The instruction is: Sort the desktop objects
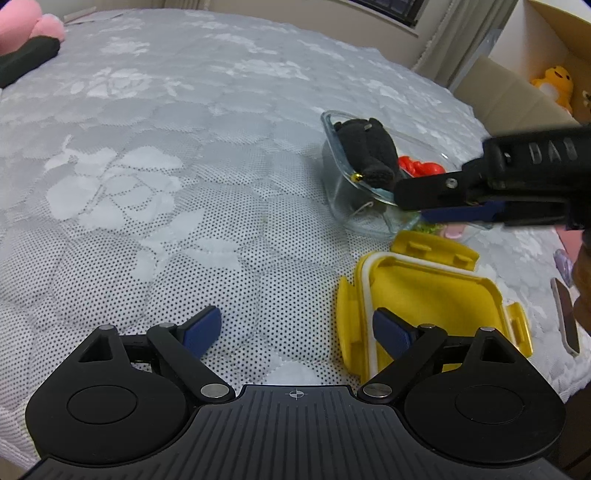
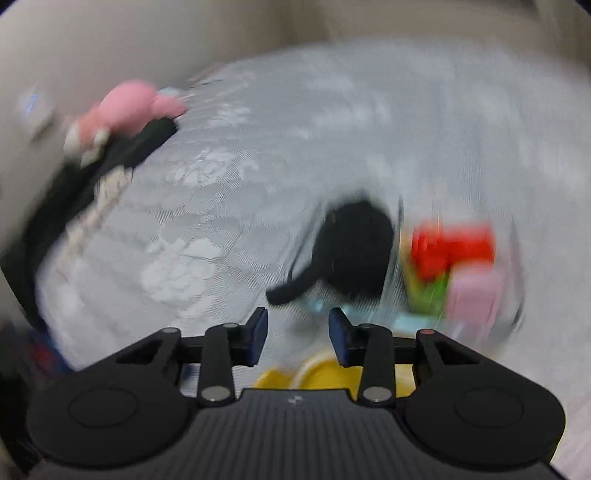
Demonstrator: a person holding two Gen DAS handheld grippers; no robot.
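The black plush toy sits in the clear glass container, just beyond the yellow lid on the bed. It looks soft and light, so pinch the body, not the slick, breakable glass. Left tool is wide open and empty. Right tool is partly open over the container, holding nothing.

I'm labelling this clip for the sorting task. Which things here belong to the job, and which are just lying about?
Job:
- glass box, holding black plush and red toy
- yellow lid, beside it
- left gripper, open
- right gripper, open

Lying about:
- pink plush on bedspread
- yellow plush on shelf
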